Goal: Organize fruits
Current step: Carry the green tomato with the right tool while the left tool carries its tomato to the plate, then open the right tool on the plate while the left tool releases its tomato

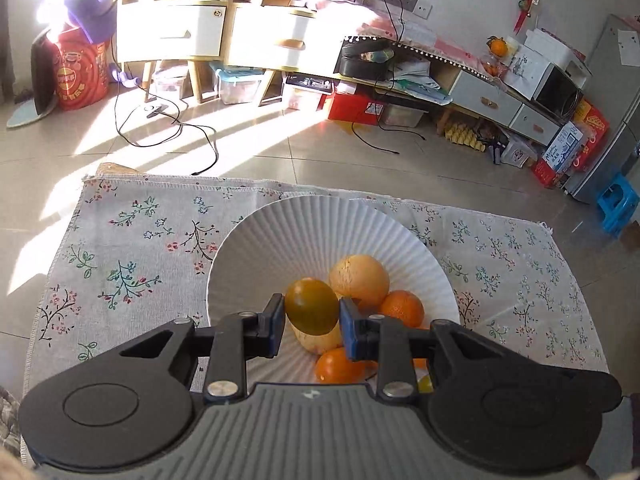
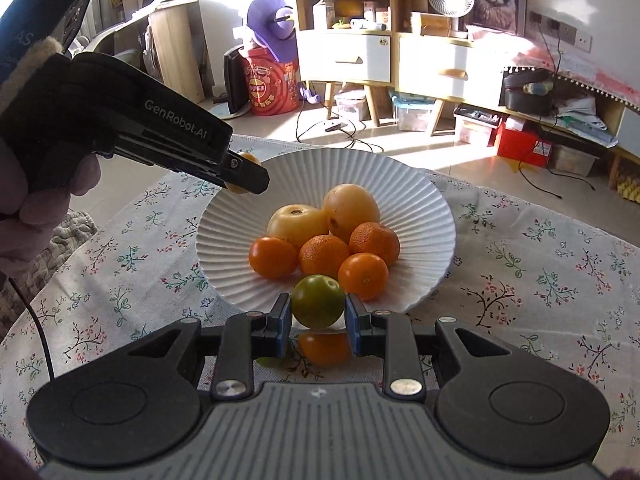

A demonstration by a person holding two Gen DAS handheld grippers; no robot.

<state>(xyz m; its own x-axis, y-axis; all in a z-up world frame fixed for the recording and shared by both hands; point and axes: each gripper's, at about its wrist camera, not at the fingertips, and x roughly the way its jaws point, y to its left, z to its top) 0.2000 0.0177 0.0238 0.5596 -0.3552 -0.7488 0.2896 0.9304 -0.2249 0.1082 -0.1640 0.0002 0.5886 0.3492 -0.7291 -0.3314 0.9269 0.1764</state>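
Left wrist view: left gripper point(image 1: 312, 314) at lower centre of the frame, jaws pinching a greenish-yellow fruit point(image 1: 311, 306) above the near side of a white ribbed plate point(image 1: 280, 232). On the plate behind and below the held fruit: one large pale orange point(image 1: 359, 280), one small orange point(image 1: 402, 307), another orange point(image 1: 338, 366) low in the frame, and a pale yellow fruit point(image 1: 316, 340) partly hidden. The plate sits on a floral cloth point(image 1: 132, 264) covering the tabletop.

Right wrist view: right gripper point(image 2: 318, 314) at lower centre, jaws pinching a green fruit point(image 2: 317, 301) at the near rim of the plate point(image 2: 420, 200). Directly below it, on the cloth point(image 2: 540, 280), lies an orange fruit point(image 2: 324, 347), partly hidden by the jaws. Plate contents: two pale yellow fruits in the rear, one at left point(image 2: 297, 225) and one at right point(image 2: 351, 211); four oranges in front, touching one another, from left to right point(image 2: 273, 258), point(image 2: 324, 256), point(image 2: 363, 276), point(image 2: 374, 243). The left gripper point(image 2: 244, 178) enters from the upper left of the frame, held by a hand point(image 2: 44, 196), its jaws over the plate's far left rim and gripping a yellowish fruit point(image 2: 248, 158), mostly hidden.
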